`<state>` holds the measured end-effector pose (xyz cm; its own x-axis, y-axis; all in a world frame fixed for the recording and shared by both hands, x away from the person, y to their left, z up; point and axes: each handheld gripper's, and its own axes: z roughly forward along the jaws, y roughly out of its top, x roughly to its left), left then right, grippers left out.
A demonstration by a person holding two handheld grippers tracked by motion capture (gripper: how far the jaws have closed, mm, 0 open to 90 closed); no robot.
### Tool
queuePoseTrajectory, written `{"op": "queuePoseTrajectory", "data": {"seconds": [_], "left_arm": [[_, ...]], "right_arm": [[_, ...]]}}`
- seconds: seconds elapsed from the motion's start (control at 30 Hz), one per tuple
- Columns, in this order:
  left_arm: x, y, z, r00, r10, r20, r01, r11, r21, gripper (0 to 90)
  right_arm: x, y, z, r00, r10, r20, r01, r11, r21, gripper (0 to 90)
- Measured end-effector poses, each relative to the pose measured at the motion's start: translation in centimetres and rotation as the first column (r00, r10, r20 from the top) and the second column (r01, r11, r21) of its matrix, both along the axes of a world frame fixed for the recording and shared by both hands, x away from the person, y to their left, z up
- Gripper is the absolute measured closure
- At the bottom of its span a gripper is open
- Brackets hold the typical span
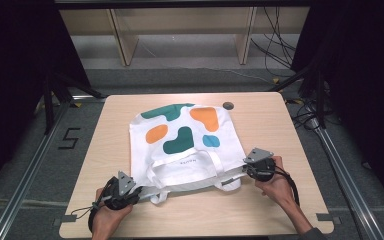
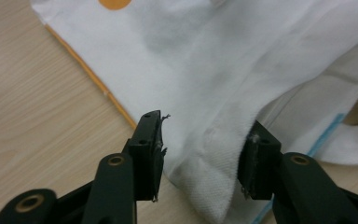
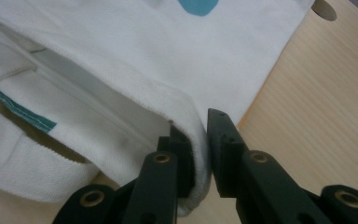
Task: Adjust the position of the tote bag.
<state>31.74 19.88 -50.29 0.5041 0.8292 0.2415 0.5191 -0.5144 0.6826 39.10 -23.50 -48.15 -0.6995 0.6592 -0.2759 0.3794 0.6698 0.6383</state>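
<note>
Left hand-held gripper (image 2: 203, 156) gapes around the bag (image 1: 185, 145) corner between its jaws, while the right hand-held gripper (image 3: 200, 156) pinches the opposite corner, so lifting now could drag it lopsided.

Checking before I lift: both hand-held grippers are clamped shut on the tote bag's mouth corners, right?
Not both. The left hand-held gripper is open, its jaws straddling the tote bag corner, as the left gripper view shows. The right hand-held gripper is clamped on its corner.

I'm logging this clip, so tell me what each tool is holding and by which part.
Right tool: clamped on the tote bag at its right mouth corner hem. Left tool: jaws open around the left mouth corner, not gripping.
</note>
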Motion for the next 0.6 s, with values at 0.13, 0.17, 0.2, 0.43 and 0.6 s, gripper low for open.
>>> {"op": "queuePoseTrajectory", "data": {"seconds": [0.13, 0.17, 0.2, 0.43, 0.6], "left_arm": [[0.3, -0.2, -0.2, 0.9997, -0.018, -0.013, 0.019, 0.9997, 0.018, 52.4], [0.3, -0.4, -0.4, 0.9996, -0.019, -0.02, 0.019, 0.9998, -0.001, 52.1], [0.5, -0.5, -0.5, 0.9996, -0.023, -0.016, 0.023, 0.9997, 0.003, 51.6], [1.2, -1.0, -0.6, 0.9976, -0.066, -0.02, 0.065, 0.9976, -0.021, 52.7], [2.0, -0.6, -0.6, 0.997, -0.072, -0.026, 0.071, 0.9964, -0.046, 60.7]], "right_arm": [[-2.4, -0.8, 0.6, 0.9998, 0.012, -0.016, -0.012, 0.9997, 0.02, 81.5], [-3.1, -1.1, 0.8, 0.9997, 0.015, -0.017, -0.015, 0.9996, 0.024, 81.6], [-3.8, -1.4, 0.9, 0.9997, 0.018, -0.016, -0.017, 0.9994, 0.03, 81.6], [-7.4, -2.7, 0.6, 0.9988, 0.026, -0.041, -0.024, 0.9978, 0.062, 81.1], [-7.1, -2.1, -0.9, 0.998, 0.012, -0.062, -0.009, 0.9984, 0.056, 71.8]]}}
